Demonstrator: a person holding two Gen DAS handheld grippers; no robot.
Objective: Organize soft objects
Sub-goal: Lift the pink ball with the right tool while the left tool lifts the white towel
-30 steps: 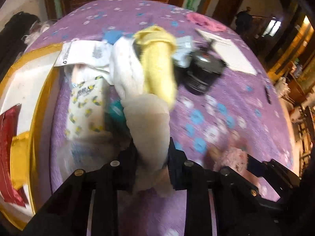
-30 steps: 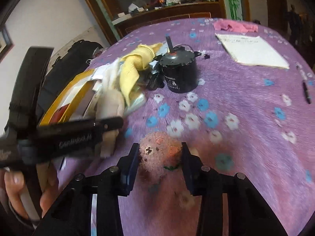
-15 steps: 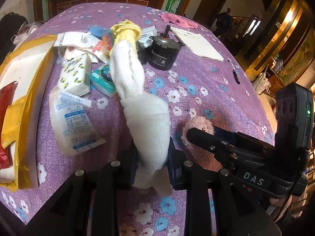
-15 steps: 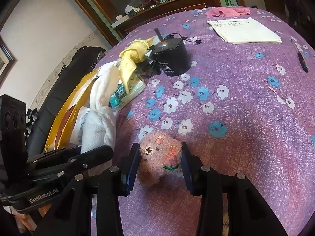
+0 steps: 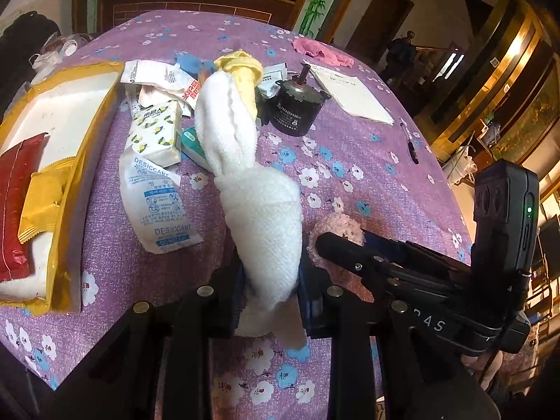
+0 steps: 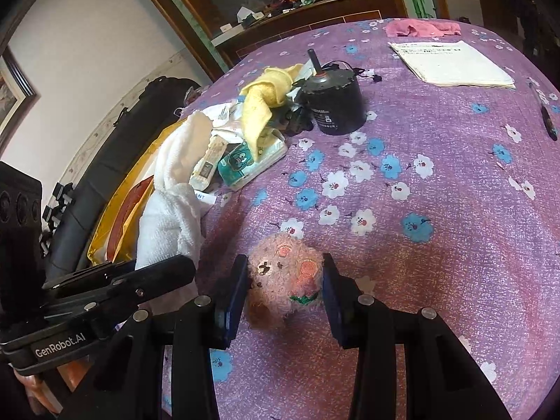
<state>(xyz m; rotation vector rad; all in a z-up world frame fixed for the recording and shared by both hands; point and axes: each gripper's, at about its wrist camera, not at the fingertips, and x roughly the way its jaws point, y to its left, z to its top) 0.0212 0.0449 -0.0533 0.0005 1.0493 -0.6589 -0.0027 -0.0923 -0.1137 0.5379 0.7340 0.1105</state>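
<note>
My left gripper (image 5: 268, 288) is shut on one end of a white towel (image 5: 259, 203); the towel stretches away to a yellow cloth (image 5: 245, 77) in the clutter. My right gripper (image 6: 285, 285) is shut on a pink plush ball (image 6: 285, 276) resting on the purple flowered tablecloth (image 6: 437, 210). In the left wrist view the plush ball (image 5: 336, 225) peeks past the right gripper's finger. In the right wrist view the white towel (image 6: 171, 196) and yellow cloth (image 6: 266, 101) lie at left, with the left gripper (image 6: 168, 269) beside them. A pink rag (image 6: 420, 28) lies far back.
A black motor can (image 5: 294, 105) stands mid-table. Tissue packs (image 5: 157, 133), a desiccant bag (image 5: 157, 203) and a yellow tray (image 5: 80, 161) with red packets sit left. A paper pad (image 5: 353, 94) and pen (image 5: 411, 143) lie at right.
The left gripper has pulled back toward the near table edge with the white towel, drawing it out of the pile. The right gripper stays shut on the plush ball, drawn slightly nearer.
</note>
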